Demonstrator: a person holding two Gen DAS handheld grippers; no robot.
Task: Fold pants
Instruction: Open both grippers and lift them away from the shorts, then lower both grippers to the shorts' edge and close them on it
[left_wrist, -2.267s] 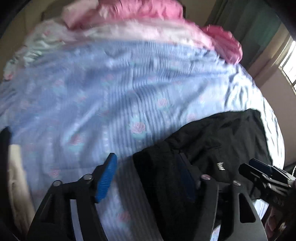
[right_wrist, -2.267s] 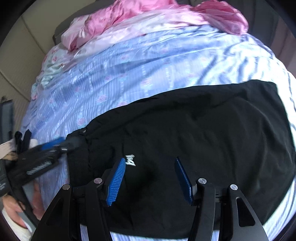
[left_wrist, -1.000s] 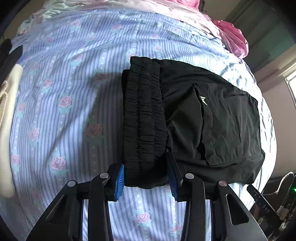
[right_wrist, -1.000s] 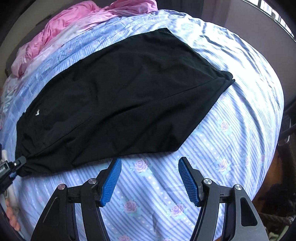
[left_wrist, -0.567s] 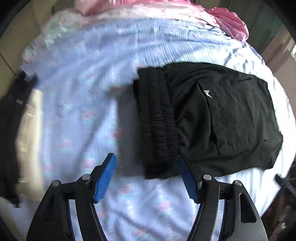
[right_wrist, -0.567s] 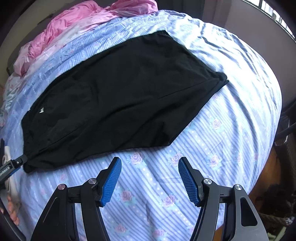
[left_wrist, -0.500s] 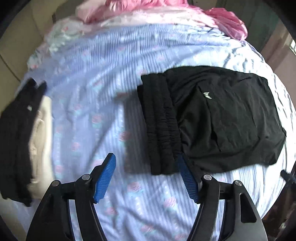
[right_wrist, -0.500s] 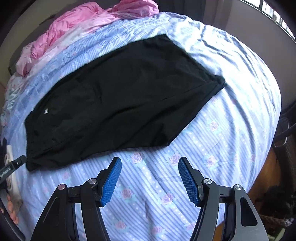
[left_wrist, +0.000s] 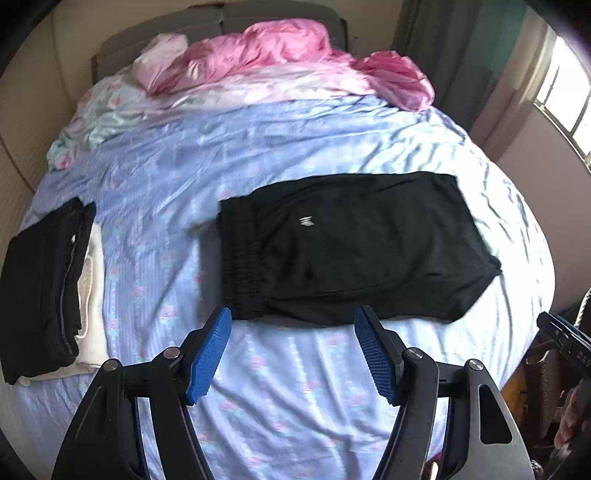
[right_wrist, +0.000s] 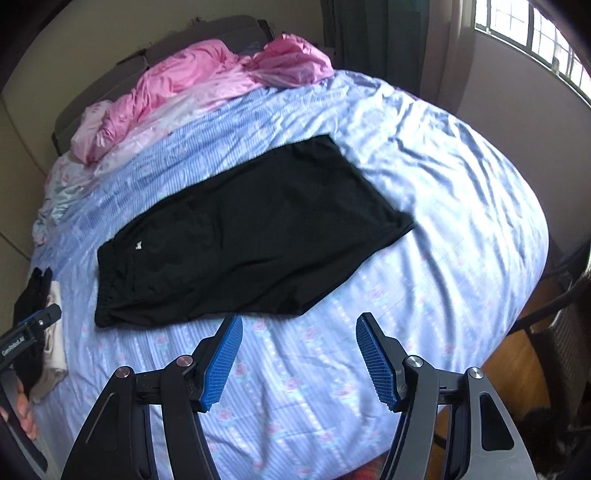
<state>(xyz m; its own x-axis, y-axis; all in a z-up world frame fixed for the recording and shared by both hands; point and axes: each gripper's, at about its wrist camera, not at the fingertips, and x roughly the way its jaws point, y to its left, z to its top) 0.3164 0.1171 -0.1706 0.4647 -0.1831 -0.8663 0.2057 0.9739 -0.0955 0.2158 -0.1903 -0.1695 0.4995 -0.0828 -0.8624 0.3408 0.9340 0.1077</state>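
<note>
On my left hand-held gripper (right_wrist: 29, 328), seen from the right wrist, white lettering reads "GenRobot.AI". The pants (left_wrist: 351, 243) carry a small pale logo mark — no letters I can read.

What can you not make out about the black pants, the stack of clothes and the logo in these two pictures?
- Pants: layers beneath hidden by the top layer, both views.
- Logo: too small to read, both views.
- Stack of clothes: cut off by the left edge in the left wrist view; partly behind the left gripper in the right wrist view.
- Pillows: hidden under the pink blanket.
</note>
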